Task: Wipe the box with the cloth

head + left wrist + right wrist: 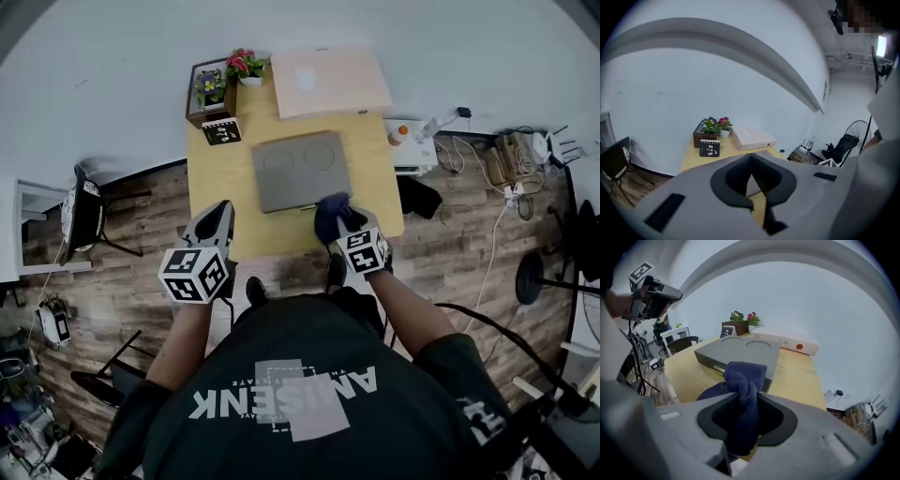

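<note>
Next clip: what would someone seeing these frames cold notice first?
The dark blue cloth stands out first. It is bunched in the right gripper and sits at the near right corner of the flat grey box in the middle of the yellow table. The left gripper is held up by the table's near left corner, shut on nothing. At the far end are potted flowers and a pale pink box.

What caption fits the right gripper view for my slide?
Right gripper shut on the dark blue cloth at the near edge of the grey box.
</note>
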A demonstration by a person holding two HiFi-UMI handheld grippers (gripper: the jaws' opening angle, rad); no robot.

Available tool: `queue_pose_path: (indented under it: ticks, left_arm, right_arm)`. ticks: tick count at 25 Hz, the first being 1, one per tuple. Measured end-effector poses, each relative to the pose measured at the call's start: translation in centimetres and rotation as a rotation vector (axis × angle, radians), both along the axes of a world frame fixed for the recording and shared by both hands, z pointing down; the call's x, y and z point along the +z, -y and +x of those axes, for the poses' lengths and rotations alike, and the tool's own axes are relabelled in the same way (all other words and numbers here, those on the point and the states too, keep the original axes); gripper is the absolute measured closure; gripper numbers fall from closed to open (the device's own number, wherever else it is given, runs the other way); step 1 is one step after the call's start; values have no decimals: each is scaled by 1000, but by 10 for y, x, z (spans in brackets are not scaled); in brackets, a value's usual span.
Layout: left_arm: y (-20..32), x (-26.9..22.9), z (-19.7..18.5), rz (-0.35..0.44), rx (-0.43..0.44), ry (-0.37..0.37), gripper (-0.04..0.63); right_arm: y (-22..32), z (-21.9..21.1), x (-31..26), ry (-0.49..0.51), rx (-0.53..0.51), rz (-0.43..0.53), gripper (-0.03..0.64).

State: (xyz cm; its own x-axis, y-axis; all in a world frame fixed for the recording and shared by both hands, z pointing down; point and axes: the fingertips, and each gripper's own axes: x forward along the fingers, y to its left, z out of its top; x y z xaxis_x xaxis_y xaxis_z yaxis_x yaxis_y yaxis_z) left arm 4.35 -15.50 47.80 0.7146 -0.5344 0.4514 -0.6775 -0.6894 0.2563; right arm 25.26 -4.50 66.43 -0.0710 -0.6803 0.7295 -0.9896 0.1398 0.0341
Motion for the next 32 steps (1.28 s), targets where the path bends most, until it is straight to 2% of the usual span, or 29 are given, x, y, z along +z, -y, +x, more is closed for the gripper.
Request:
queue_pose_path:
  ticks: [5,10,14,19,22,26,29,32]
  left_arm:
    - [-8,1,13,30,-10,42,595]
    - [-9,-2,20,43,-12,34,595]
    - [-9,-6,25,51,10,15,595]
    - [-10,-2,30,63,61,45,595]
    - [-5,-1,35,72,58,53,595]
    - [0,1,45,70,66,41,595]
    - [-3,1,53,76,72,36,595]
    - [-7,1,55,85,42,31,595]
  right_arm:
    - [-8,25,4,18,14,6,516]
    - [-17,44,5,26,80,-8,515]
    - [-23,59,7,25,138,-12,515]
    - [-40,78,2,-1,213,-10,515]
    - [-47,94,-12,-27,223,17,515]
    - [-46,119,-29,-6,245,64,515]
    - [-32,130,-38,11,216,87,515]
    - [-10,135,-44,46,169,110,515]
